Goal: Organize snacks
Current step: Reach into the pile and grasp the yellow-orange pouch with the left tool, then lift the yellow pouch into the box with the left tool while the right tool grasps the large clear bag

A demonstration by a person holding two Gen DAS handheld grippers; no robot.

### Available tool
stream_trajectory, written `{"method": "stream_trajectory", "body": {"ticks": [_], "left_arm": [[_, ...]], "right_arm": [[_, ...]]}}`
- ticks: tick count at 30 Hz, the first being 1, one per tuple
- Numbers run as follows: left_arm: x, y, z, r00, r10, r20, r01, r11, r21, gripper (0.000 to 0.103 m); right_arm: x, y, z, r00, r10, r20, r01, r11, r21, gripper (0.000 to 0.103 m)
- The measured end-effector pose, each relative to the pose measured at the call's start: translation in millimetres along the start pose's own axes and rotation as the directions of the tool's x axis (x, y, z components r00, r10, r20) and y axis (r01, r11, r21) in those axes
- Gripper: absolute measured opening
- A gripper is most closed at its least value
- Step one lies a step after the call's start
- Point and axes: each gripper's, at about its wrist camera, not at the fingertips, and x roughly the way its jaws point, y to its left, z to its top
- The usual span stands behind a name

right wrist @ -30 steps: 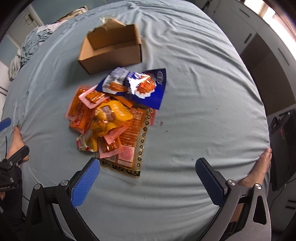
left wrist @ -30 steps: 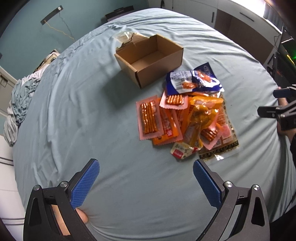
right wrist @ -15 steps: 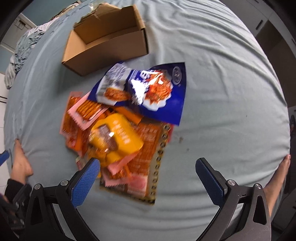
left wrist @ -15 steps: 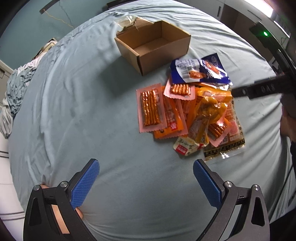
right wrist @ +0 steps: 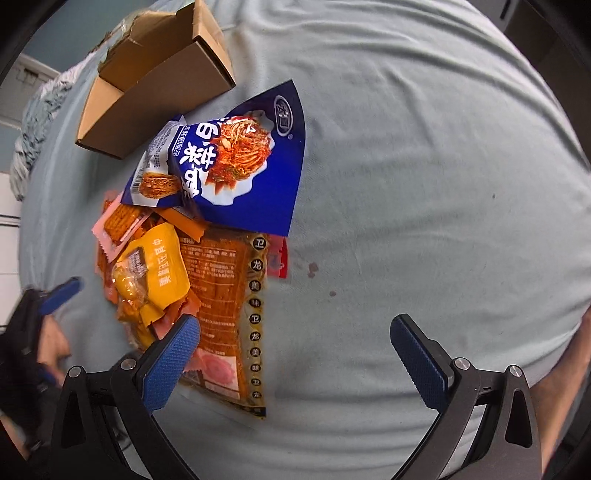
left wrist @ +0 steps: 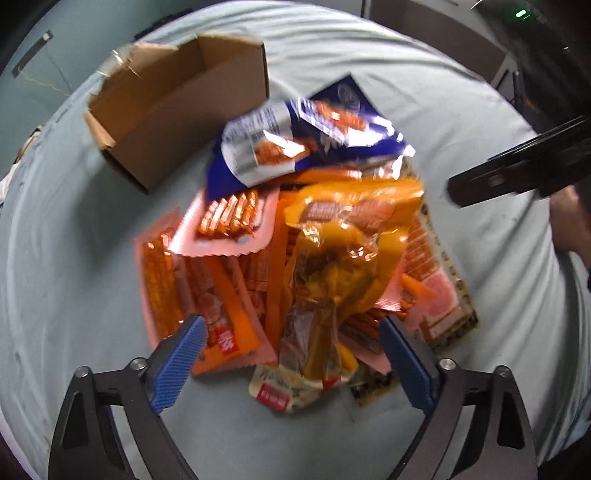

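A pile of snack packets lies on a light blue bedsheet (right wrist: 424,184). On top are a blue bag (left wrist: 295,136), also in the right wrist view (right wrist: 236,162), and a yellow packet (left wrist: 343,251), also in the right wrist view (right wrist: 159,273). Pink and orange packets (left wrist: 199,280) and a large orange packet (right wrist: 225,306) lie under them. An open empty cardboard box (left wrist: 177,103) stands just beyond the pile, also in the right wrist view (right wrist: 155,81). My left gripper (left wrist: 291,354) is open, low over the pile's near edge. My right gripper (right wrist: 295,354) is open, its left finger over the large orange packet.
Crumpled bedding (right wrist: 33,122) lies at the bed's far left. Dark cabinets and equipment with a green light (left wrist: 521,14) stand beyond the bed on the right. The right gripper's dark body (left wrist: 517,170) shows at the right of the left wrist view.
Both grippers have moved forward and down toward the snack pile, which now looks much larger. Both stay open and empty.
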Motion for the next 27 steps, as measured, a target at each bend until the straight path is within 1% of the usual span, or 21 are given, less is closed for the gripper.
{"method": "stream_trajectory", "body": {"ticks": [1,2,3,4,5,6,7,8,9,10,12,15,17,19,21,23,26,27], "left_arm": [[8.3,-0.1,2.1,1.0,0.003,-0.016,-0.003,1.0,0.007,0.083],[14.9,-0.1,4.1,1.0,0.005,-0.025,-0.005,1.0,0.014,0.079],[20.0,-0.3,6.4,1.0,0.012,-0.024,-0.012,1.0,0.023,0.079],[21.2,-1.3,8.4,1.0,0.012,-0.005,-0.012,0.999,0.037,0.079],[20.6,-4.0,9.6,1.0,0.004,0.015,-0.005,0.998,0.063,0.07],[20.0,-6.4,9.7,1.0,-0.014,0.02,0.013,0.997,0.082,0.065],[17.9,-9.6,8.9,0.999,-0.018,0.031,0.014,0.994,0.11,0.058],[15.4,-11.2,8.4,0.999,-0.011,0.04,0.005,0.991,0.133,0.041],[13.1,-12.9,6.9,0.999,-0.015,0.041,0.009,0.99,0.141,0.036],[9.6,-11.9,7.0,0.999,-0.036,0.041,0.029,0.989,0.144,0.03],[-0.1,-6.9,7.2,0.993,-0.114,0.04,0.108,0.986,0.124,0.029],[-17.4,5.2,7.7,0.978,-0.197,0.069,0.192,0.978,0.081,0.028],[-30.5,12.7,8.0,0.968,-0.231,0.099,0.226,0.972,0.065,0.028],[-47.6,19.0,8.9,0.954,-0.263,0.142,0.259,0.965,0.045,0.028],[-65.6,30.4,8.4,0.942,-0.284,0.181,0.284,0.958,0.024,0.028],[-81.4,43.6,10.4,0.93,-0.29,0.223,0.299,0.954,-0.005,0.028],[-86.3,58.3,16.5,0.93,-0.258,0.261,0.279,0.959,-0.047,0.029],[-87.7,66.3,12.8,0.931,-0.251,0.267,0.275,0.96,-0.057,0.029]], "right_arm": [[-0.8,-1.1,-2.4,1.0,0.016,-0.003,-0.016,1.0,-0.002,0.103],[1.1,-3.7,-4.7,0.999,0.032,-0.002,-0.032,0.999,-0.011,0.103],[3.1,-4.9,-6.3,0.999,0.042,-0.001,-0.042,0.999,-0.018,0.103],[5.6,-5.5,-7.6,0.999,0.054,-0.004,-0.054,0.998,-0.025,0.103],[10.9,-5.1,-9.6,0.997,0.07,-0.013,-0.07,0.997,-0.04,0.103],[14.4,-4.2,-10.8,0.997,0.079,-0.019,-0.08,0.996,-0.049,0.103],[20.3,-1.7,-12.2,0.996,0.087,-0.027,-0.089,0.994,-0.062,0.103],[25.4,1.3,-15.2,0.996,0.088,-0.033,-0.09,0.993,-0.072,0.103],[30.7,4.4,-16.5,0.995,0.087,-0.04,-0.09,0.993,-0.08,0.103],[36.1,7.8,-17.0,0.995,0.086,-0.049,-0.09,0.992,-0.089,0.103],[47.1,19.7,-19.0,0.995,0.069,-0.066,-0.077,0.99,-0.119,0.103],[62.7,34.0,-20.3,0.995,0.053,-0.089,-0.066,0.986,-0.153,0.103],[73.2,42.3,-21.7,0.994,0.046,-0.101,-0.063,0.983,-0.172,0.103],[81.3,51.4,-22.5,0.993,0.04,-0.114,-0.062,0.98,-0.19,0.103],[91.7,60.6,-22.4,0.991,0.029,-0.127,-0.056,0.975,-0.215,0.103],[99.7,69.5,-22.8,0.993,0.006,-0.122,-0.035,0.97,-0.24,0.103],[111.0,88.7,-27.8,0.992,-0.039,-0.117,0.001,0.953,-0.304,0.103],[113.2,95.5,-28.3,0.992,-0.047,-0.116,0.006,0.945,-0.328,0.094]]}}
